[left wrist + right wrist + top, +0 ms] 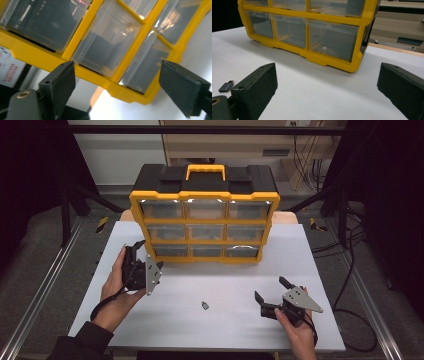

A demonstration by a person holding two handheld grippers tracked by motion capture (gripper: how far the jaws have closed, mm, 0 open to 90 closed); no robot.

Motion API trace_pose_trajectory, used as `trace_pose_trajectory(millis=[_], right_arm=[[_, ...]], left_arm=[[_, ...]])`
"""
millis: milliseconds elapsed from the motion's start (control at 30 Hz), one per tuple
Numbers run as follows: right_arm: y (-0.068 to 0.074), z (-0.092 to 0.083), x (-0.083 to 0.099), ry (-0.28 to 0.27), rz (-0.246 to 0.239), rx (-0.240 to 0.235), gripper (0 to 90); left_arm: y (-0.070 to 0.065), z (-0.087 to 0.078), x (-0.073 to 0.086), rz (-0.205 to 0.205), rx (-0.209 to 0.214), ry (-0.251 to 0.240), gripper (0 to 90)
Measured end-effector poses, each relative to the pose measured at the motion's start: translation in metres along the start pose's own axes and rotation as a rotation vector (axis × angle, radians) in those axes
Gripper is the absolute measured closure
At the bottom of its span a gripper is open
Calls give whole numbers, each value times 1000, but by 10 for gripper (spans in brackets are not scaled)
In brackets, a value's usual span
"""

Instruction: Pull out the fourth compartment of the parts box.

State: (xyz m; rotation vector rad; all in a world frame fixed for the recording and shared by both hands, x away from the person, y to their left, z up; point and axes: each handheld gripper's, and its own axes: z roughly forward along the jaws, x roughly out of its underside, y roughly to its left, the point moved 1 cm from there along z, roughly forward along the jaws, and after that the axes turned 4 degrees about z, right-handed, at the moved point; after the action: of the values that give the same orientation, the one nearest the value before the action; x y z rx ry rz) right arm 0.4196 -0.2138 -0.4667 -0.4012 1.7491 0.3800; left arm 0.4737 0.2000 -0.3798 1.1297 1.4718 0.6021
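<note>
L gripper (136, 251) sits right at the bottom-left drawer (171, 251) of the yellow organizer (205, 222), jaws apart, nothing btwn them. Looks like the reach-for-drawer step; next move needs jaws lined up on the drawer front to pull.

R gripper (270, 290) idles, jaws apart & empty; small adapter (204, 305) lies on the table just to its left. R gripper view shows adapter (226, 86) side-on; L gripper view shows drawer fronts (105, 48) close.
</note>
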Motion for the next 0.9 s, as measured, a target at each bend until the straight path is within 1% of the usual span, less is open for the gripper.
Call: trace_pose_trajectory(millis=[33,67,100,133,167,200,233,300,367,433,500,633,667,700,733,800,900], right_arm=[[0,0,0,2,-1,-2,32],[0,1,0,5,-4,-4,32],[0,1,0,5,-4,-4,32],[1,1,0,5,-7,-5,32],[1,1,0,5,-7,-5,32],[2,1,1,6,-7,-5,32],[2,1,1,6,-7,-5,32],[2,1,1,7,-8,-3,32],[2,1,1,8,-9,-2,32],[2,1,1,8,-8,-1,32],[2,1,1,9,-11,-1,32],[2,2,1,12,-12,-2,32],[2,2,1,14,-16,-5,32],[2,2,1,14,-16,-5,32],[2,2,1,15,-19,-5,33],[2,2,1,15,-17,-6,33],[2,0,1,10,-17,-4,33]], left_arm=[[0,1,0,10,-7,3,164],[0,2,0,23,-14,7,219],[1,3,0,31,-18,8,219],[0,4,-1,65,-41,18,258],[0,4,-1,65,-41,18,272],[1,5,-2,87,-55,21,290],[2,6,-3,95,-66,21,290],[4,9,-3,106,-85,15,324],[6,13,-3,133,-104,19,366],[9,16,-4,169,-119,30,372],[11,20,-6,205,-139,36,409],[15,27,-9,260,-181,39,434],[15,29,-10,268,-193,31,459],[15,29,-10,268,-193,31,472],[15,31,-10,282,-203,36,479],[15,32,-11,287,-205,33,486],[13,34,-12,310,-210,35,517]])
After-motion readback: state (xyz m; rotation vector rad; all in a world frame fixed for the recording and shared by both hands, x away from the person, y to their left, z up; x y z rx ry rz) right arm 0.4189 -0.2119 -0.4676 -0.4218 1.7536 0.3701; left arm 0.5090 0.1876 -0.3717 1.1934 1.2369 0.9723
